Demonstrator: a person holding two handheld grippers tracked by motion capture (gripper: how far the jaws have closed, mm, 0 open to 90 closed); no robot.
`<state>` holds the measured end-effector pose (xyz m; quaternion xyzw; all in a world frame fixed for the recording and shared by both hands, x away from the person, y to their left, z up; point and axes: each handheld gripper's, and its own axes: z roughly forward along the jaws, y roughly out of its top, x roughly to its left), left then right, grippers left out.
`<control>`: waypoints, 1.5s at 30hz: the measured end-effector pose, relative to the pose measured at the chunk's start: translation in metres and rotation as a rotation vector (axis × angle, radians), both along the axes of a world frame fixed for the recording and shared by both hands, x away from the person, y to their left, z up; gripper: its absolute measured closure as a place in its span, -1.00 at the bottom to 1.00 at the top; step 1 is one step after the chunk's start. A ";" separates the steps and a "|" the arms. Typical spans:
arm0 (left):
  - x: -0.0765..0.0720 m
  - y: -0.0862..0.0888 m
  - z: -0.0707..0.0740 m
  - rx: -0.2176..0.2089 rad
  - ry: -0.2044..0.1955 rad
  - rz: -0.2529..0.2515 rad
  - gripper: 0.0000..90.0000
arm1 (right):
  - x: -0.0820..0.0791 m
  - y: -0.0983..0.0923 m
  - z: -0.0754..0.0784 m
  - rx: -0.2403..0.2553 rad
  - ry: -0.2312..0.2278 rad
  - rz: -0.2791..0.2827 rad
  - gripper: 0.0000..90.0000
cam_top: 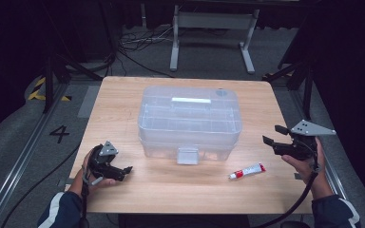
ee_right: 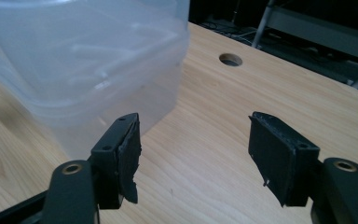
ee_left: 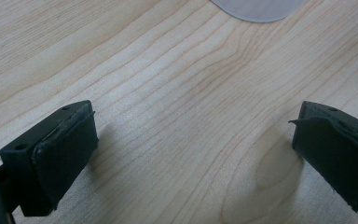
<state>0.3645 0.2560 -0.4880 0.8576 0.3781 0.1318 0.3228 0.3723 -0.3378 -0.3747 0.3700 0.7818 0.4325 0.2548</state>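
The surface [cam_top: 123, 102] carries a big clear box [cam_top: 189, 121] at its middle, lid on, with a flat latch tab at the front edge facing the person. In the right gripper view the box [ee_right: 84, 60] rises ahead and to the left of the jaws, its translucent walls showing ribs inside.

The right tongs [cam_top: 272, 135] hang above the right edge of the surface, jaws wide with nothing between them, pointing toward the box's right end. The left tongs [cam_top: 126, 169] lie low near the front left, jaws also wide and empty over bare wood, as the left gripper view shows.

The tube [cam_top: 247, 171] lies flat near the front of the surface, right of the latch, between the box and the right hand. Its long axis runs nearly left to right, slightly tilted, red end toward the right tongs. The right hand is plainly the nearer; the tube sits below and to the left of its jaws. It is small, white, with red markings.
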 end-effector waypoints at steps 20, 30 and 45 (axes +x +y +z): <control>0.000 0.000 0.000 0.000 -0.001 0.000 -0.99 | 0.030 0.059 0.045 -0.034 -0.059 0.141 -0.13; 0.000 0.000 0.000 -0.004 0.002 0.003 -0.99 | 0.042 0.087 0.053 -0.058 -0.055 0.207 -0.10; 0.000 0.000 0.000 -0.005 0.002 0.004 -0.99 | 0.056 0.115 0.066 -0.094 -0.050 0.266 -0.06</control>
